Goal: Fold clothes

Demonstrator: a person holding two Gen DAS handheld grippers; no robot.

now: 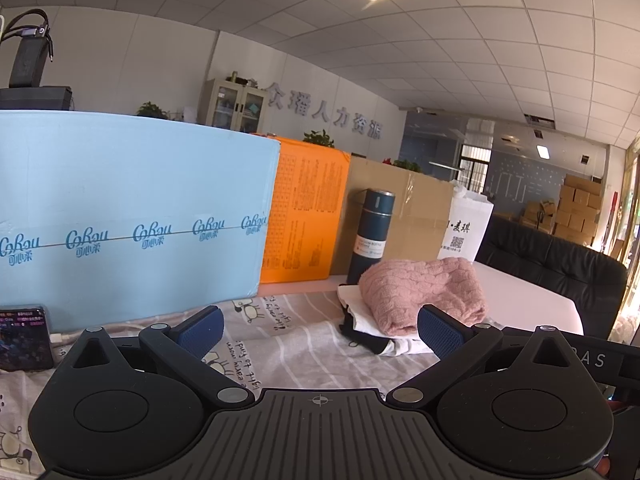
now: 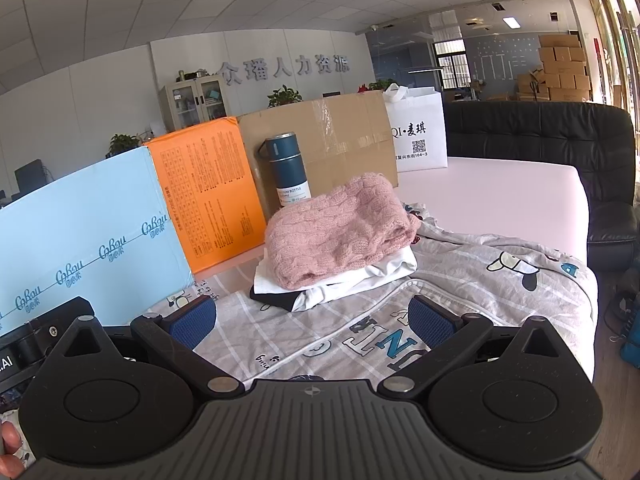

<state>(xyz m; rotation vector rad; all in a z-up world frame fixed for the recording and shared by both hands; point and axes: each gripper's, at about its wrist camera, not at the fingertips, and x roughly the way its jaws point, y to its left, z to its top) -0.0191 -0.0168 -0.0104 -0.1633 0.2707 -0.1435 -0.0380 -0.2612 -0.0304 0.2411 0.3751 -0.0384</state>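
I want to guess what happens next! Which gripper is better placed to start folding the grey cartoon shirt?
Probably the right gripper: its open jaws hang over the grey cartoon shirt. The left gripper, also open, faces the shirt's edge beside the folded pile.

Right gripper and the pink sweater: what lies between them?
Only the gray printed garment, spread flat on the table, lies between the open right gripper and the pink sweater. The right wrist view shows this.
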